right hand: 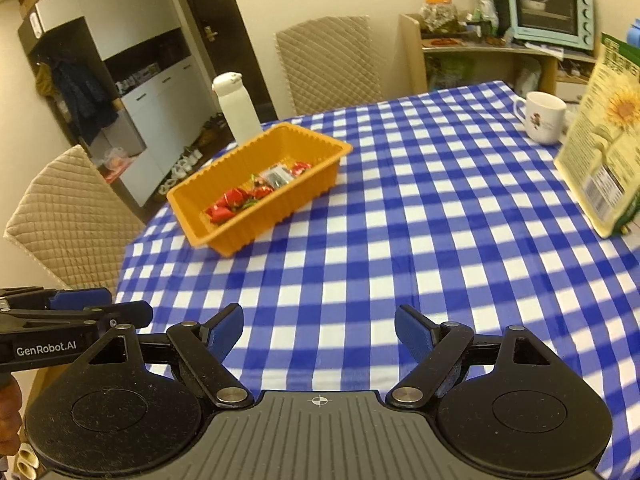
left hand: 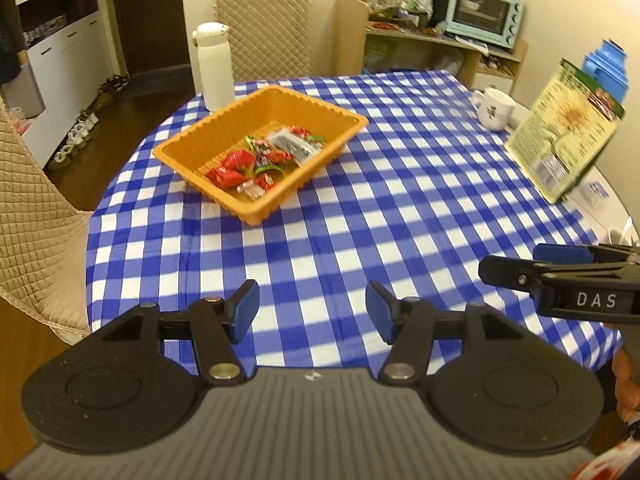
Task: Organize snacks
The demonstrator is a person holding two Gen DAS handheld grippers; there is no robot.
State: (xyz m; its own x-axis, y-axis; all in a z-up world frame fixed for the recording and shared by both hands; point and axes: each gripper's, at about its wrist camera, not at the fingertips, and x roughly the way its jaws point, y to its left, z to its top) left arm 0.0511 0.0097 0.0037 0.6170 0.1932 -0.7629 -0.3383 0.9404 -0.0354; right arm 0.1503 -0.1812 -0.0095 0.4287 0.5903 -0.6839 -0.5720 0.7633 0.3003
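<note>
Holding both grippers above the near edge of the checked tablecloth (left hand: 400, 208), we see each one empty. Our left gripper (left hand: 312, 312) has its jaws spread wide, with only blue-and-white cloth between the blue pads (left hand: 244, 308). Our right gripper (right hand: 319, 332) is likewise spread wide and grips nothing. In the left wrist view the right gripper enters at 3 o'clock; in the right wrist view the left gripper enters at 9 o'clock. The two tools sit side by side without touching.

The orange tray (left hand: 224, 120) rests flat on the tablecloth at 11 o'clock from both grippers, well apart from them. The snacks (left hand: 264, 156) lie loose inside it, gathered toward its near-right half: several red wrapped sweets, one clear packet with dark contents, and some green wrapper ends. We cannot read any labels.

A white bottle (left hand: 212, 68) stands upright just behind the tray's far corner at 11 o'clock. A white mug (right hand: 542, 118) stands at 1 o'clock near the far right edge of the table. A sunflower-printed box (right hand: 604, 140) stands tilted at 2 o'clock, beside the mug. Quilted chairs (right hand: 326, 64) stand at 12 o'clock and 9 o'clock around the table. A mint-green toaster oven (right hand: 548, 10) sits on a shelf at 1 o'clock beyond the table.
</note>
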